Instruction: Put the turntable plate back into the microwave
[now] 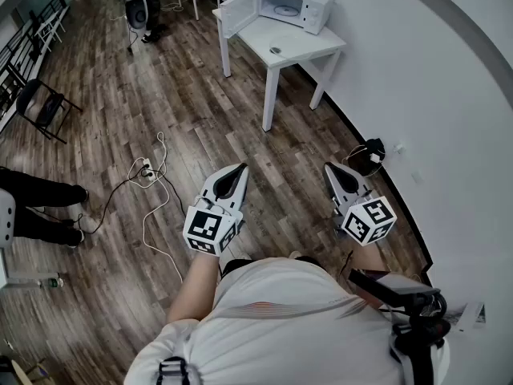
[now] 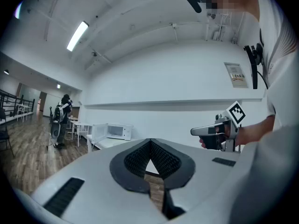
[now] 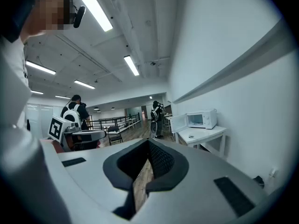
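Ribbed black jaws closed; boxy white microwave (image 1: 304, 8).

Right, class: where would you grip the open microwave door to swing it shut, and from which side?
Probably its free vertical edge, farthest from the hinge, coming from the room side: the microwave door stands upright, swung wide open.

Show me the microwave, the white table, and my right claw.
microwave (image 1: 298, 5), head view, middle of its body.
white table (image 1: 309, 46), head view, bare tabletop.
right claw (image 1: 330, 168), head view, between its fingertips.
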`<action>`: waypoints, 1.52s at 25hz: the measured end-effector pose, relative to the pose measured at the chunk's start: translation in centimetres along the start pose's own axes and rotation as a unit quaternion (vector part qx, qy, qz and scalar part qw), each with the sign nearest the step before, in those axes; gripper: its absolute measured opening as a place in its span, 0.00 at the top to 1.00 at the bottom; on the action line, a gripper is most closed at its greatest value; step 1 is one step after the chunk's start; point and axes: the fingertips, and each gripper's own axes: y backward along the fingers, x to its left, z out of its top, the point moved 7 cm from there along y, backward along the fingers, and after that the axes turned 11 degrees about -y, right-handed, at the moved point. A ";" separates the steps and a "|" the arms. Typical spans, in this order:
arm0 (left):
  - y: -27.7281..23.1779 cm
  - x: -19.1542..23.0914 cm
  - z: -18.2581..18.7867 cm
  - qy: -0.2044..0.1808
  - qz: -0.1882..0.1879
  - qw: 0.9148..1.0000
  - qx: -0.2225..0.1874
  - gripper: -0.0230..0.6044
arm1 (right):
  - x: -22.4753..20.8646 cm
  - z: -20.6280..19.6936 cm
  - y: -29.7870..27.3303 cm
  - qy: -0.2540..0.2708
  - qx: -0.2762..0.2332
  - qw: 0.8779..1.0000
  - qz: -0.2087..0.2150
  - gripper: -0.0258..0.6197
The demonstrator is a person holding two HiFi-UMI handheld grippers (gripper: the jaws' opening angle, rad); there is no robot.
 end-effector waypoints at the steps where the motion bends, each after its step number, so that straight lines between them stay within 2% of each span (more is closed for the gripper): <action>1: 0.6 0.5 -0.3 0.001 0.000 1.000 0.000 0.95 | 0.7 -0.3 -0.4 0.001 0.002 1.000 0.000 0.95; 10: 4.3 4.9 -3.1 0.026 0.004 1.000 0.001 0.95 | 5.2 -2.7 -4.0 0.008 0.031 0.999 0.003 0.95; 20: 2.9 8.3 -3.8 0.033 0.009 0.999 0.001 0.95 | 3.9 -1.8 -7.8 -0.016 0.017 1.000 -0.009 0.95; 23: 1.5 9.2 -3.9 0.029 0.009 1.000 0.004 0.95 | 2.7 -1.9 -9.1 -0.018 0.014 1.000 -0.012 0.95; 29: -2.8 10.8 -4.4 0.022 0.010 1.000 0.017 0.95 | -1.6 -0.3 -11.3 -0.032 -0.040 0.998 -0.033 0.95; 38: -13.4 11.9 -3.3 0.015 0.010 1.000 0.021 0.95 | -11.1 2.4 -16.1 -0.056 -0.034 0.998 -0.017 0.95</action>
